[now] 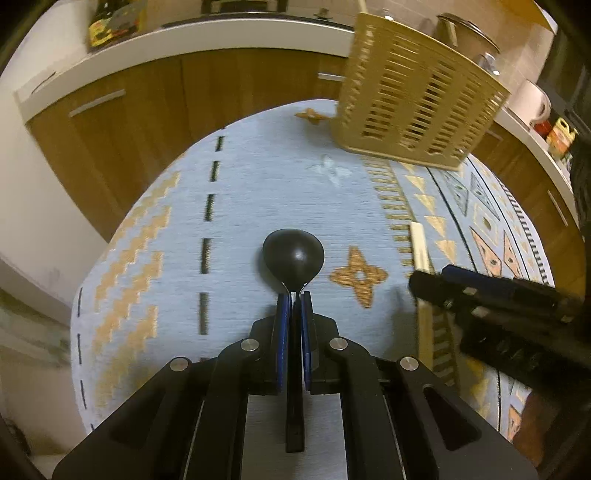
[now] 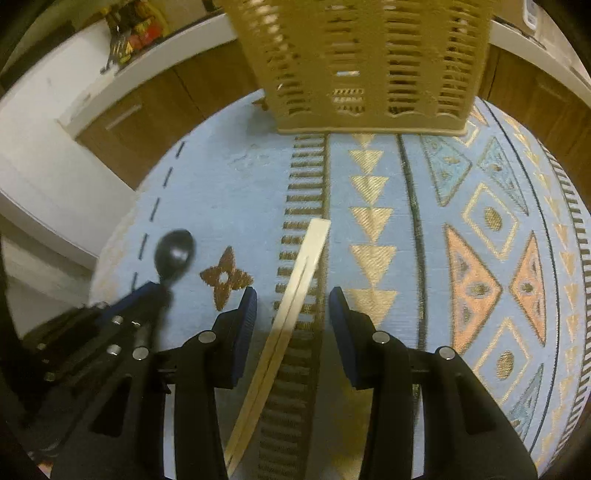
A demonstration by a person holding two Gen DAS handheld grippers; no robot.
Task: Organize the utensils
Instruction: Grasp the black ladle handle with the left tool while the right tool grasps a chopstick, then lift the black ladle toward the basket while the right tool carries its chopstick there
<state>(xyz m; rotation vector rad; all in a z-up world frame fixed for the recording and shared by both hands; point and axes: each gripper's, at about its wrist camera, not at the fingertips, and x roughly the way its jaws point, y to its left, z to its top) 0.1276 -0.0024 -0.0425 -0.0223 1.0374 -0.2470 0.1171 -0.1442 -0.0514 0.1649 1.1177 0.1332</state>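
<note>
Two utensils in play; left hand-held gripper (image 1: 294,295) clenches the black spoon (image 1: 293,254); right hand-held gripper (image 2: 293,299) released, straddling the chopsticks (image 2: 295,291); next, the caddy (image 2: 364,62) at frame top.

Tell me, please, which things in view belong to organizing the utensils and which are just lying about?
Job:
black spoon, clamped in the left hand-held gripper
wooden chopsticks, between the open right hand-held gripper's fingers
tan slotted basket

Lying about:
patterned tablecloth
snack packets on the counter
white mug
</note>
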